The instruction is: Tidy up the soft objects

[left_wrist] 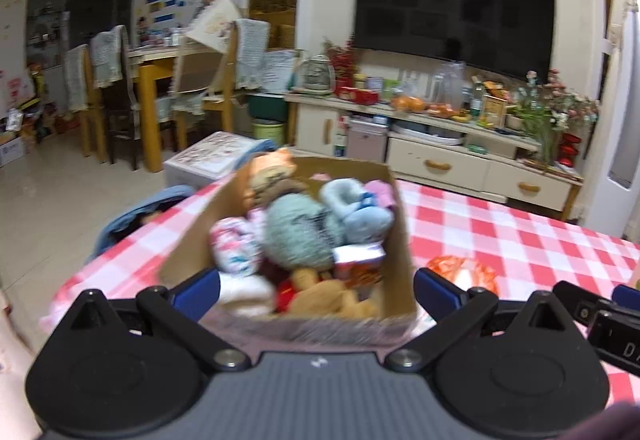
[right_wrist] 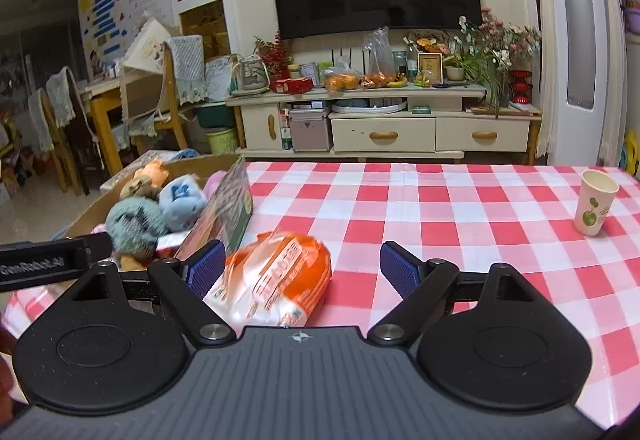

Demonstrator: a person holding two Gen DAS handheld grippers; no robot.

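Note:
A cardboard box (left_wrist: 400,240) full of soft toys and socks stands on the red checked table; a teal plush ball (left_wrist: 298,236) and a light blue plush (left_wrist: 356,212) lie on top. My left gripper (left_wrist: 316,290) is open and empty, its jaws spread at the box's near edge. An orange and white soft packet (right_wrist: 276,280) lies on the table right of the box (right_wrist: 224,212). My right gripper (right_wrist: 302,270) is open just above the packet, which lies beside its left finger. The packet also shows in the left wrist view (left_wrist: 464,274).
A paper cup (right_wrist: 594,202) stands at the table's far right. A TV stand (right_wrist: 384,120) with fruit and flowers lines the far wall under a TV. Chairs and a yellow table (left_wrist: 152,96) stand at the left. A blue garment (left_wrist: 136,216) hangs off the table's left side.

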